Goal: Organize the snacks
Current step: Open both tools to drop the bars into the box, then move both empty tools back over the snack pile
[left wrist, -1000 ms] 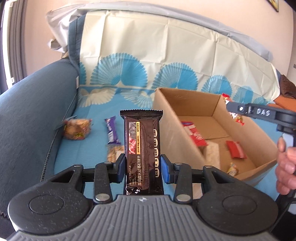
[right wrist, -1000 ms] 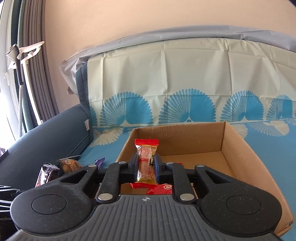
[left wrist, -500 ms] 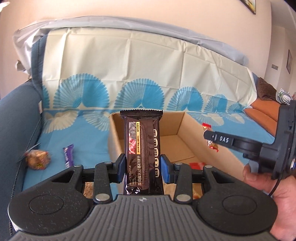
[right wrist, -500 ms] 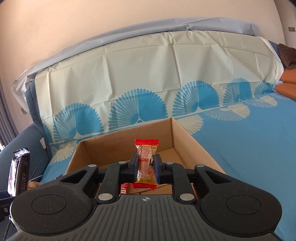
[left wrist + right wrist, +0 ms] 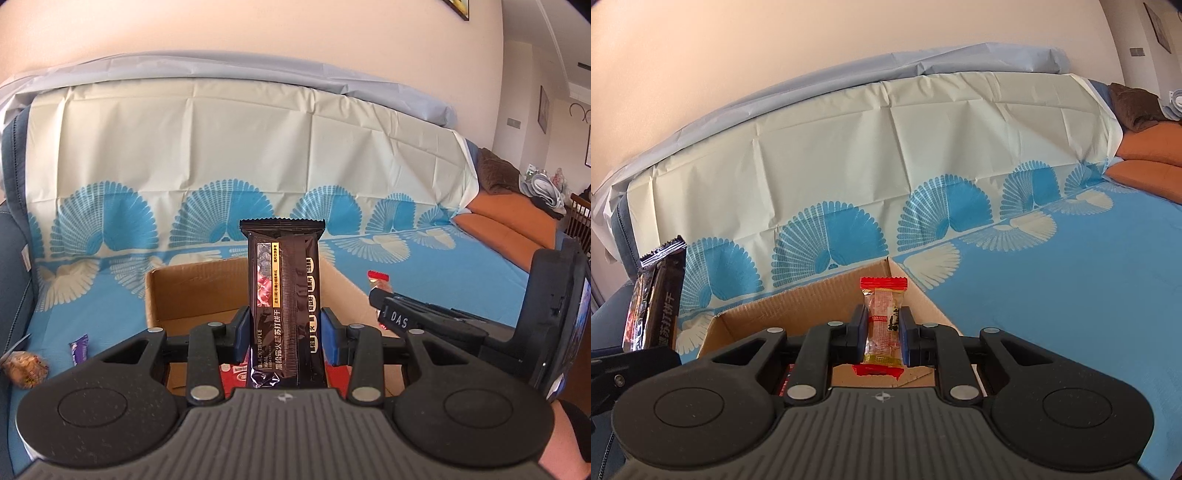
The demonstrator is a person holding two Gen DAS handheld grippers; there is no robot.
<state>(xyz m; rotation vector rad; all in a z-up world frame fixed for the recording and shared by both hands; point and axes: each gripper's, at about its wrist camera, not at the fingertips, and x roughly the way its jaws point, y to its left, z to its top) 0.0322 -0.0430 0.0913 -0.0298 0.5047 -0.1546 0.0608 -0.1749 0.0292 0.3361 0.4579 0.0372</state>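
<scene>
Some packets already lie in the open brown cardboard box (image 5: 192,295). The left gripper (image 5: 284,332) pinches a tall dark-brown cracker packet (image 5: 282,295), and the right gripper (image 5: 882,332) pinches a small red-ended clear-wrapped sweet (image 5: 882,321). A purple wrapped candy (image 5: 79,347) waits near the blue fan-patterned cover's (image 5: 92,302) left edge.

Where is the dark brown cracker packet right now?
In the left wrist view the dark brown cracker packet stands upright at centre, clamped by the left gripper, in front of the cardboard box.

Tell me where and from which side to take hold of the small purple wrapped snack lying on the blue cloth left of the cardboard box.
Grip the purple wrapped snack across its narrow middle, coming from above. It lies flat on the blue cloth, long and thin, so its two long edges are probably easiest for the jaws.
</scene>
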